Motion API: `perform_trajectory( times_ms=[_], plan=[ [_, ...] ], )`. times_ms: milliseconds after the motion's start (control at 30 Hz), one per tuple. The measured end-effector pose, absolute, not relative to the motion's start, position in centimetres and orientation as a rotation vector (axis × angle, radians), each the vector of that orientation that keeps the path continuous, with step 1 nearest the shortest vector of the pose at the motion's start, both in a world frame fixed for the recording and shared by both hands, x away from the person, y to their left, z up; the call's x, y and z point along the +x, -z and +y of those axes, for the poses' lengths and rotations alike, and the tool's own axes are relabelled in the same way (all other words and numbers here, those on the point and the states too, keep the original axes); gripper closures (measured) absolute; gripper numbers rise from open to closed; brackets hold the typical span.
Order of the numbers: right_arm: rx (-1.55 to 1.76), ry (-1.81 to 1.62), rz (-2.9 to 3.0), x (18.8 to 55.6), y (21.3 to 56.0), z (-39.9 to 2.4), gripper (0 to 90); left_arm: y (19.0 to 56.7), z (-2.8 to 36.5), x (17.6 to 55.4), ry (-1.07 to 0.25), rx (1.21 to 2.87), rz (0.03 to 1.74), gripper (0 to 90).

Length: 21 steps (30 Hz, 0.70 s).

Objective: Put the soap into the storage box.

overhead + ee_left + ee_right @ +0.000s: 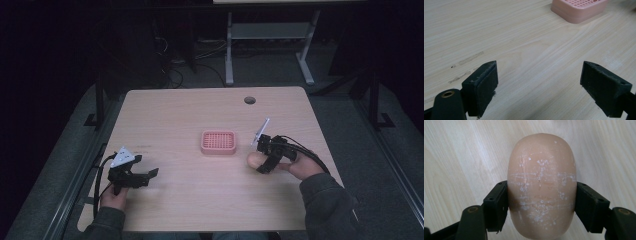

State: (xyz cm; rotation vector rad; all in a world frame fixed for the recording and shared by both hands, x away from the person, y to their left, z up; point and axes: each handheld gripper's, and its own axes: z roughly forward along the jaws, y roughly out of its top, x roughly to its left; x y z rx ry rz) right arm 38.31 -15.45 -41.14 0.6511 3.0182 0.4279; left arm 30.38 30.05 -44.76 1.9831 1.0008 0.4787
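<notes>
A pink slotted soap dish (pixel 218 143) sits in the middle of the wooden table (pixel 200 110); its corner shows in the left gripper view (pixel 579 10). My right gripper (pixel 261 162) is to the right of the dish, shut on a peach oval soap bar (pixel 255 160). In the right gripper view the bar (pixel 541 185) is scuffed with white marks and pinched between both pads (pixel 496 206), just above the tabletop. My left gripper (pixel 150 175) hovers near the table's front left, open, with nothing between its fingers (pixel 482 87).
A round cable hole (pixel 249 100) lies near the table's far edge. Beyond the table stand a desk frame (pixel 270 35) and cables on a dark floor. Faint scratch marks (pixel 466 60) show on the wood by the left gripper.
</notes>
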Motion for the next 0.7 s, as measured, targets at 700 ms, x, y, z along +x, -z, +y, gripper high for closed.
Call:
perform_trajectory(
  times_ms=[700],
  plan=[
    [0.564, -0.446, 3.035, 41.0, 39.1, -12.1, 31.9, 44.8, 30.1, 30.4, -0.475, 1.978, 1.007, 14.3]
  ],
)
